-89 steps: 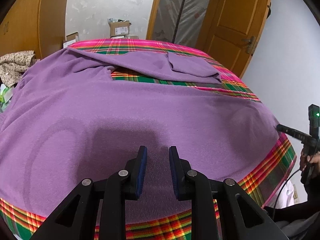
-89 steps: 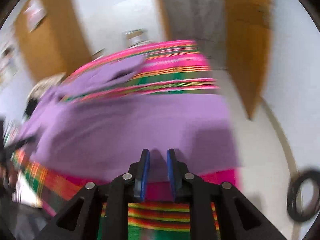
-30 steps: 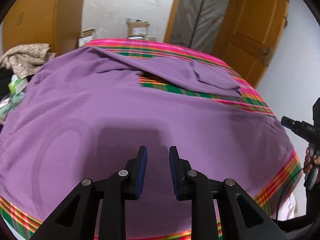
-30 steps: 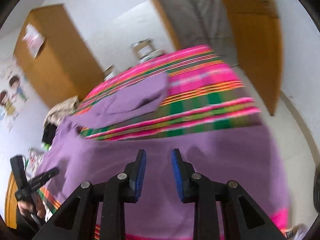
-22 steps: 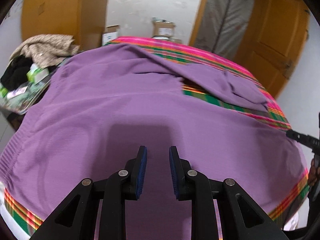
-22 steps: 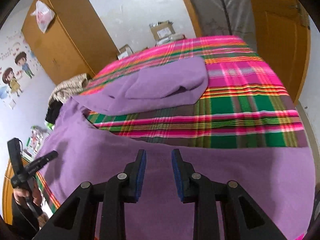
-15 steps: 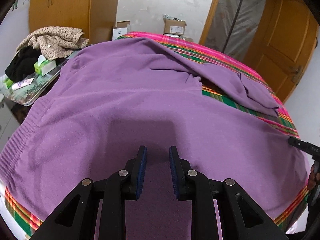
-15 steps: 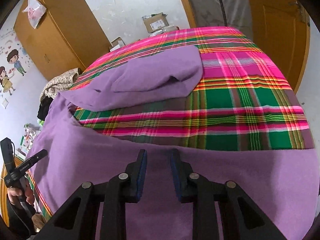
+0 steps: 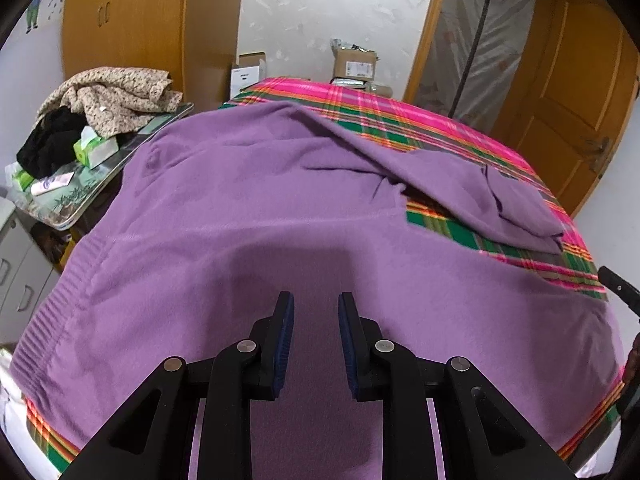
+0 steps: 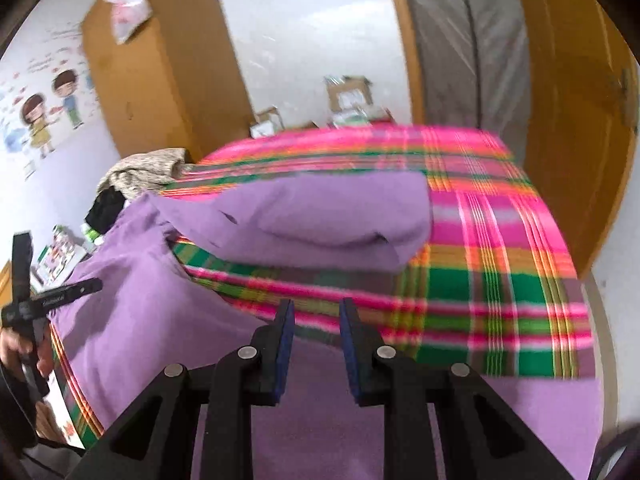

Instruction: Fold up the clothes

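A purple sweater (image 9: 260, 216) lies spread over a bed with a pink and green plaid cover (image 9: 400, 120). Its ribbed hem (image 9: 52, 320) hangs at the near left edge. One sleeve (image 9: 480, 184) is folded across the far right part. My left gripper (image 9: 316, 304) hovers over the sweater's body, open, with nothing between its pads. My right gripper (image 10: 317, 312) is open too, over the sweater's edge (image 10: 152, 320) where it meets the plaid (image 10: 500, 280). The folded sleeve (image 10: 320, 216) lies beyond it. Each view shows the other gripper at its edge (image 9: 618, 290) (image 10: 86, 286).
A side table (image 9: 80, 204) at the left carries a heap of clothes (image 9: 112, 96) and tissue boxes (image 9: 98, 148). White drawers (image 9: 20, 272) stand below it. Cardboard boxes (image 9: 354, 66) sit beyond the bed. A wooden wardrobe (image 9: 128, 32) is at the back left and a door (image 9: 580, 100) at the right.
Both views have swung across the bed. The left gripper has shifted so that the hem and the side table show. The right gripper's jaws have narrowed a little and it has rolled.
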A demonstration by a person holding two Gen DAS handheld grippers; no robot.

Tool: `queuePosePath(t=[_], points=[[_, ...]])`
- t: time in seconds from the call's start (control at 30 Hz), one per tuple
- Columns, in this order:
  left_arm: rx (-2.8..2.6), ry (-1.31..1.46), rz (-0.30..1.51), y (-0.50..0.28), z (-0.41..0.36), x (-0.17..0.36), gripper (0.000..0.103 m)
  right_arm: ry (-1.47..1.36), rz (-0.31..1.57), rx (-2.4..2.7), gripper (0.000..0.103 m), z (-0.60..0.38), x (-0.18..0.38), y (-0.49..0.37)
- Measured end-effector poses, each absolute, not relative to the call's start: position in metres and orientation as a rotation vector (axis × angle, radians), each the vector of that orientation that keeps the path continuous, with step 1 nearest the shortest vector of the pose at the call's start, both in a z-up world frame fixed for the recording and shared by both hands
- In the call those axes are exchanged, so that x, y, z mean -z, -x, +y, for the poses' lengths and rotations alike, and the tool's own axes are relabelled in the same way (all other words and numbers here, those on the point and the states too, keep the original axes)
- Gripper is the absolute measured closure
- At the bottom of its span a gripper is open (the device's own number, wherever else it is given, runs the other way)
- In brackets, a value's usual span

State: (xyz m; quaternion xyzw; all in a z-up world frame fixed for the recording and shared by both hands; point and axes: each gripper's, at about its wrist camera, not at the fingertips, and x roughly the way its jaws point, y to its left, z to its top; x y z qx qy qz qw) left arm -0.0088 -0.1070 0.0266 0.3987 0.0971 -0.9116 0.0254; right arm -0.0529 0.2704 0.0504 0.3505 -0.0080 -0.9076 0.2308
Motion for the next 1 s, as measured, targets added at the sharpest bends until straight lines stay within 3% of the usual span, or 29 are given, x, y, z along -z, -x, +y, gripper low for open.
queuePosePath(t=[0.23,0.67,1.0], points=[[2.864,-1.225,0.255,0.02,-0.09,-0.038,0.08,-0.883,0.045,2.48,0.076,0.261,-0.068,0.059],[2.885,-1.302,0.296,0.028,-0.076,-0.023,0.08,-0.992,0.219,2.477,0.074,0.245,-0.067,0.101],[2.892,-1.346,0.299,0.033,-0.069,-0.016,0.08,-1.072,0.411,2.395,0.073,0.214,-0.039,0.142]])
